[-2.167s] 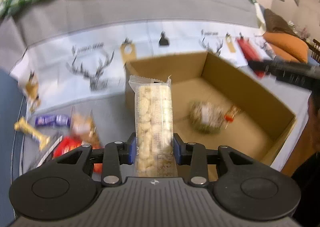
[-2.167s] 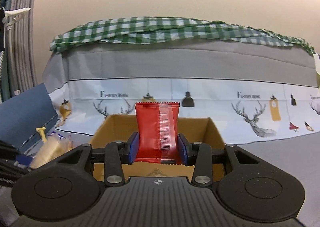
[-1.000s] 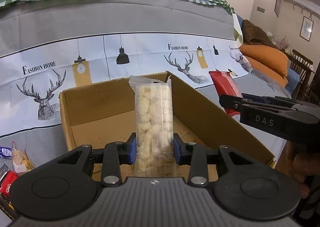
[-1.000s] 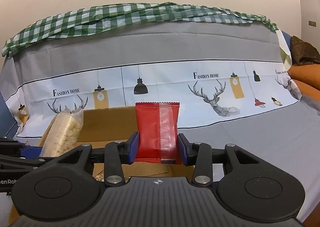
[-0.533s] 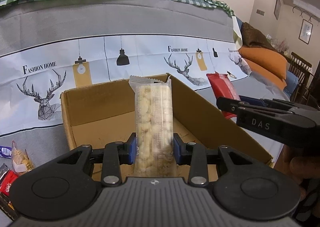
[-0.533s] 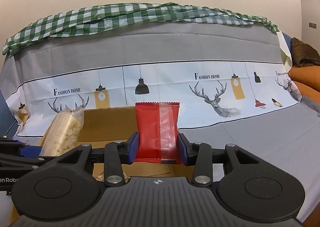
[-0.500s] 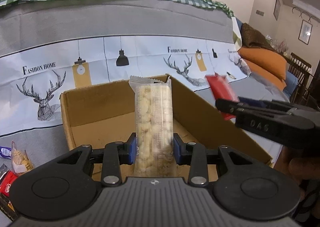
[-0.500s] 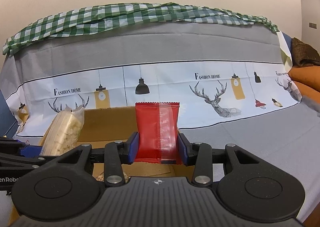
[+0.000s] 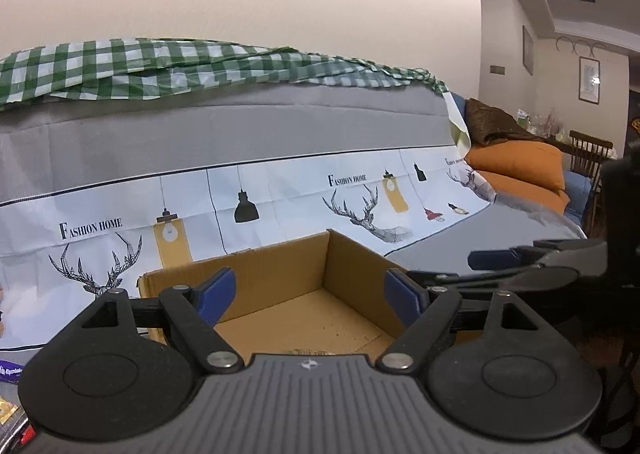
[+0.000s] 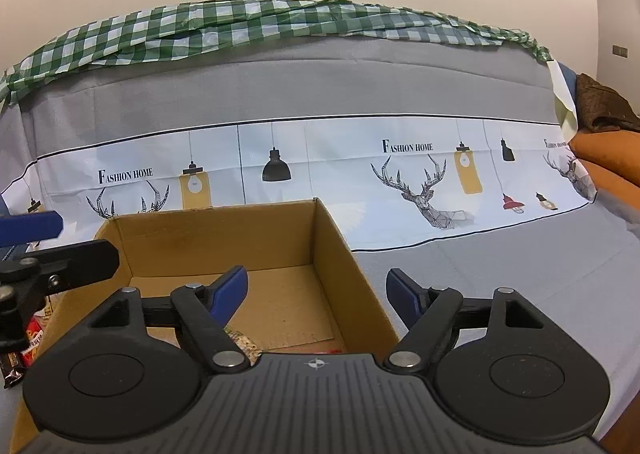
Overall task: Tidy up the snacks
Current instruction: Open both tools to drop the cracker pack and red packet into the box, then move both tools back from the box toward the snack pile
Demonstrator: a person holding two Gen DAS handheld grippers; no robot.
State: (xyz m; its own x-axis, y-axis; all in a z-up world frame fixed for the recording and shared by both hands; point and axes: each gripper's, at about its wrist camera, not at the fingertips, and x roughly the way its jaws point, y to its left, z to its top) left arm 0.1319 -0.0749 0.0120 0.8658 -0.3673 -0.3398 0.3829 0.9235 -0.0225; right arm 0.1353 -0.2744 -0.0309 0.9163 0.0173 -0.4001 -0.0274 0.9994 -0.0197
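Left hand-held gripper (image 9: pixel 310 294) spread empty, cardboard box (image 9: pixel 280 274) beneath

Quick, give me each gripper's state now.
Left gripper: open, holding nothing.
Right gripper: open, holding nothing.

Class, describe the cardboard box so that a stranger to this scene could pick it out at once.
Find the long sofa draped in a grey cover with a white band of deer and lamp prints. On the seat before that band sits the cardboard box, brown, open-topped and plain. Nothing else there is a rigid, unprinted container.
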